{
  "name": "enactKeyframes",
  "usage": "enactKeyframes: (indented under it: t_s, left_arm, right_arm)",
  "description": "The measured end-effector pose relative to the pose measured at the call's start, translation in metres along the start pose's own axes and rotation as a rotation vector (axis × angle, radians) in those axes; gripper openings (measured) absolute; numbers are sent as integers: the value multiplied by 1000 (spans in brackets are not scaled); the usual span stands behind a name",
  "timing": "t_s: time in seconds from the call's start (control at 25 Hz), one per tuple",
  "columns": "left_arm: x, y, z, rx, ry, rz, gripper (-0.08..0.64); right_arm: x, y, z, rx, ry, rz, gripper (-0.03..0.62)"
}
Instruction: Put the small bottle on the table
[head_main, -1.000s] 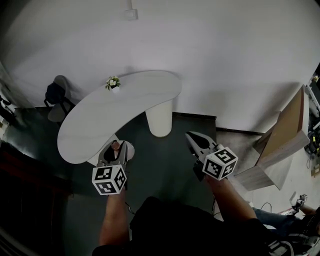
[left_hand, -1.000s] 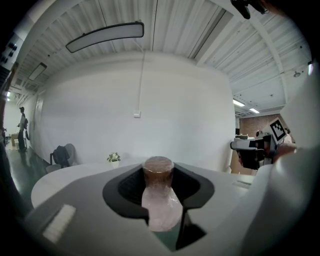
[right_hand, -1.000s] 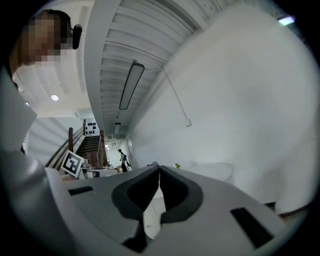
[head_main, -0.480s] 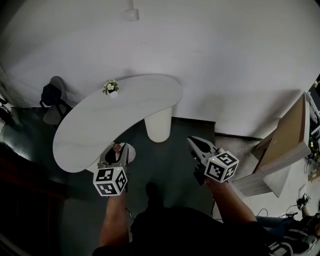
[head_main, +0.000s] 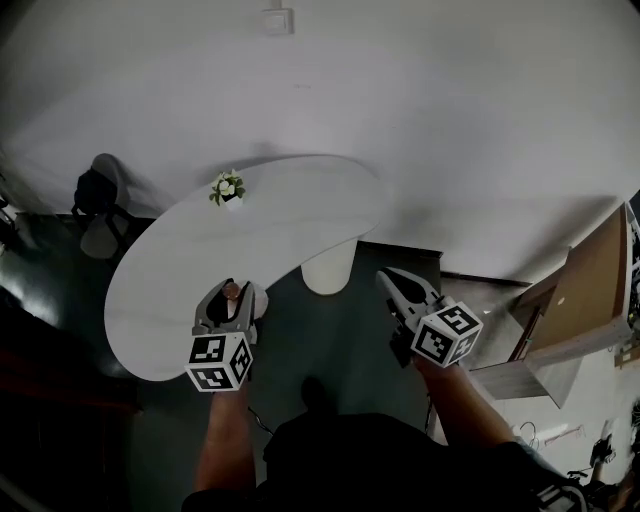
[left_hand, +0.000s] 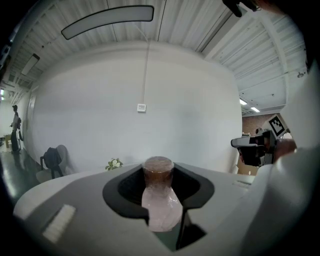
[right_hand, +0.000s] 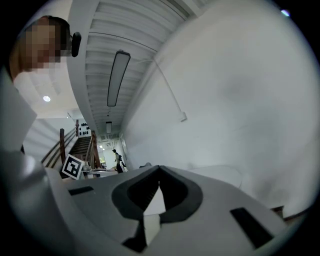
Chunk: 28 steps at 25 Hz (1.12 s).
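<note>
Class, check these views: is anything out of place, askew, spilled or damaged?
Nothing stands out. The small pinkish brown-capped bottle is held upright by the left gripper at the white curved table's near edge. The little potted flowers on it stand upright, and nothing is spilled.

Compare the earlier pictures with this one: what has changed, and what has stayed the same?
The left hand-held gripper has carried the small bottle forward, from over the floor to the near edge of the table. Nothing was grasped or released: it still grips the bottle. The right hand-held gripper stays shut and empty, beside the table.
</note>
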<state>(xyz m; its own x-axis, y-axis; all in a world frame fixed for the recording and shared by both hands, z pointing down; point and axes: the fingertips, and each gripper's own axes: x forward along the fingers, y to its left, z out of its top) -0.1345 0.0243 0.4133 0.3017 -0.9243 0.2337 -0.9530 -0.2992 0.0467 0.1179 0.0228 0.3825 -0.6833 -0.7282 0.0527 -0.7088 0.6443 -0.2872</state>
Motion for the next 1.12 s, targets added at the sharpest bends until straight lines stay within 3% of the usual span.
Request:
enactKeyframes:
  t_s: [0.24,0.68,1.12]
  left_arm:
    - [43,44,9,4,-4,-34,149]
    - [80,86,24,18,-15,-74,149]
    - [147,110,23,3,11,-56,149]
  right_arm:
    - [64,-3,-2,-12,32,-2,9]
    - [131,-5,11,-22,19,4,8]
    - [198,-55,-4,24,44,47,8]
